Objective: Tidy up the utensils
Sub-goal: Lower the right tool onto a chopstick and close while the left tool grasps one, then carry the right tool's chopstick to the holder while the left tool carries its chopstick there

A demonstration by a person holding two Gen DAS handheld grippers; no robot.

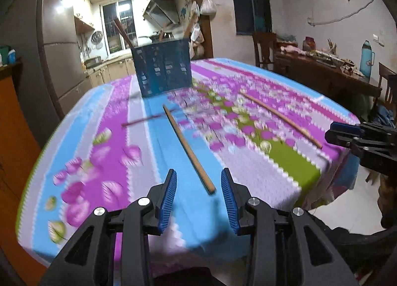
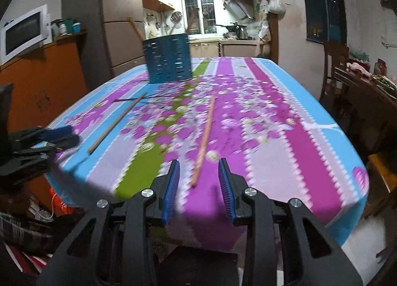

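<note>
Two wooden chopsticks lie on the flowered tablecloth [image 1: 248,174]. In the left wrist view, the near end of one chopstick [image 1: 186,147] reaches in between the fingers of my left gripper [image 1: 199,174], which is open and not touching it. The other chopstick [image 2: 204,137] points its near end between the fingers of my right gripper [image 2: 199,164], also open and apart from it. At the far side of the table stands a blue perforated utensil holder [image 1: 162,70] with several sticks in it. Each gripper shows at the edge of the other's view, the right gripper [image 1: 347,134] and the left gripper [image 2: 57,134].
A thin dark stick [image 1: 146,119] lies on the cloth in front of the holder. The table's near edge is just below both grippers. A dark sideboard [image 1: 330,75] with clutter and chairs stand to the right. An orange cabinet [image 2: 42,75] with a microwave is at the left.
</note>
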